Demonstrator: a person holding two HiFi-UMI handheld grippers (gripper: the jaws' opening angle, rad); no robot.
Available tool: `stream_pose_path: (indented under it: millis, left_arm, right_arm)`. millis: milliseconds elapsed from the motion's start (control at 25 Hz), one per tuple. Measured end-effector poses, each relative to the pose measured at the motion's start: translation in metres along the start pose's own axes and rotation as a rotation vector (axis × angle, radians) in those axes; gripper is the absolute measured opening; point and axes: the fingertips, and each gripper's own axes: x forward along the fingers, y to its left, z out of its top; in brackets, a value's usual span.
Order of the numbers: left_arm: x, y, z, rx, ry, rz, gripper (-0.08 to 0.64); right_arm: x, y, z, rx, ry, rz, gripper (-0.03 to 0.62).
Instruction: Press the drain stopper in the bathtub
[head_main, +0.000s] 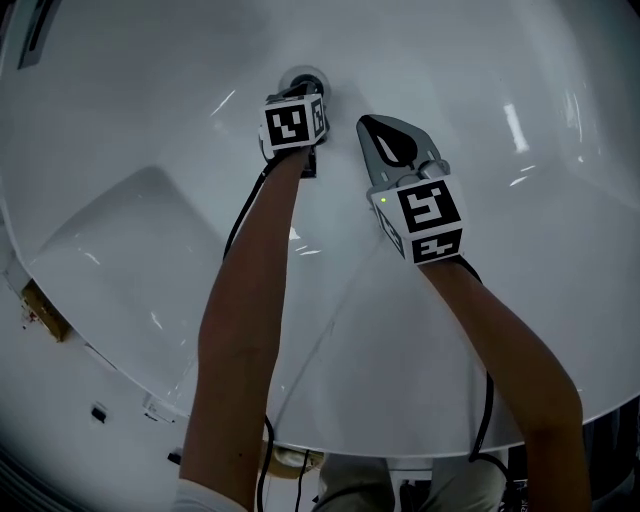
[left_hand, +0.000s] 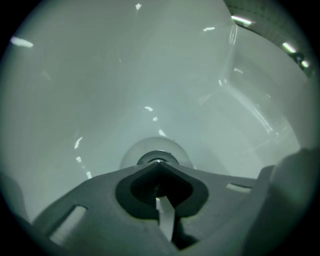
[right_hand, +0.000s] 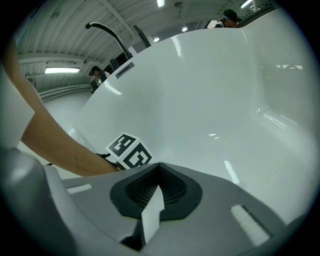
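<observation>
The round chrome drain stopper (head_main: 303, 78) sits in the floor of the white bathtub (head_main: 150, 230). My left gripper (head_main: 304, 98) is shut with nothing in it, and its closed tips rest right at the stopper. In the left gripper view the joined tips (left_hand: 158, 163) cover the near edge of the stopper (left_hand: 150, 149); whether they touch it cannot be told. My right gripper (head_main: 370, 125) hovers shut and empty just right of the drain. In the right gripper view, my right gripper (right_hand: 159, 166) points past the left gripper's marker cube (right_hand: 129, 152).
The bathtub's curved walls (right_hand: 215, 85) rise on all sides. A black faucet (right_hand: 107, 30) stands beyond the rim. A dark slot (head_main: 35, 30) sits at the tub's top left. Cables (head_main: 245, 205) trail along both forearms. A brown block (head_main: 45, 310) lies outside the left rim.
</observation>
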Motion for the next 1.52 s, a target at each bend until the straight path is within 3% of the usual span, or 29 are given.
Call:
stream_pose_path:
  millis: [120,440,1120,1520]
  left_arm:
    - [-0.003,-0.001,-0.002,0.053,0.032,0.004,0.000]
    - [-0.032,-0.017,-0.004,0.085,-0.017,0.005,-0.002]
    - [-0.135,-0.028,0.028,0.019,-0.111,-0.021,-0.002]
    - [-0.231,-0.029,0.040,0.018,-0.183,-0.067,-0.003]
  right_arm:
    - [-0.002,0.006,0.000,-0.023,0.013,0.011,0.000]
    - [-0.013,0.026,0.017,-0.067,0.019,0.021,0.000]
    - [-0.072,0.058,0.072,-0.081,-0.019,-0.036,0.000]
    - [-0.123,0.096,0.114,-0.087,-0.039,-0.071,0.000]
